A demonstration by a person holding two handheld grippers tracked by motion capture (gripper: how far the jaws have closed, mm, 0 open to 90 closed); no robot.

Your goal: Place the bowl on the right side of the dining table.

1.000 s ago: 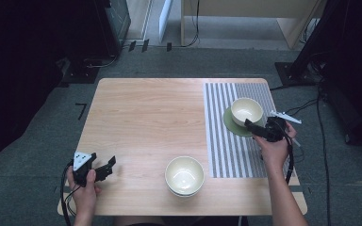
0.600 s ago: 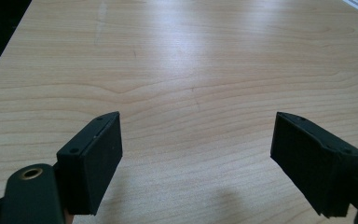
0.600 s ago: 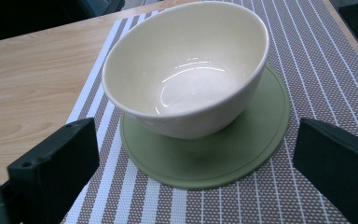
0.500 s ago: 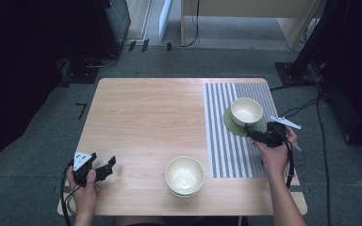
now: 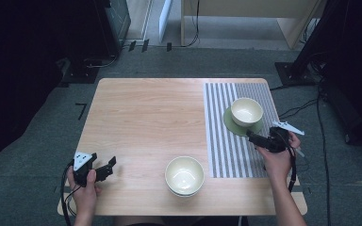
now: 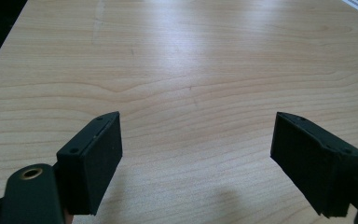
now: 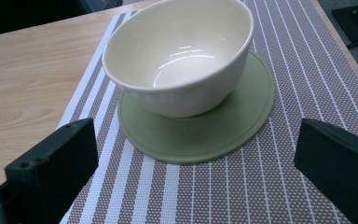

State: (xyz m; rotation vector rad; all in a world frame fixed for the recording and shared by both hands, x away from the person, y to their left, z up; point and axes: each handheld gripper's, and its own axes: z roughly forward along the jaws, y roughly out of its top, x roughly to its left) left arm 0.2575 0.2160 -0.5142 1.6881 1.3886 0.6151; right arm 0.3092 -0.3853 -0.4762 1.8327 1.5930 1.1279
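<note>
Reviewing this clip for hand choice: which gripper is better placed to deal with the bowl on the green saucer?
Right. The right gripper sits open just short of the bowl on its green saucer. The left gripper is open over bare table at the opposite near corner.

The table (image 5: 146, 117) lies bare across its whole left half and far edge, so a gripper passes there freely. Near the front edge, at mid-width, a stack of cream bowls (image 5: 184, 175) blocks the way, just left of the striped mat (image 5: 226, 141). Toward the far right corner, a cream bowl (image 5: 246, 111) on a green coaster (image 5: 233, 126) takes up the mat's far part. The mat's front part, between coaster and front edge, is open, as is the strip between the two obstacles.
</note>
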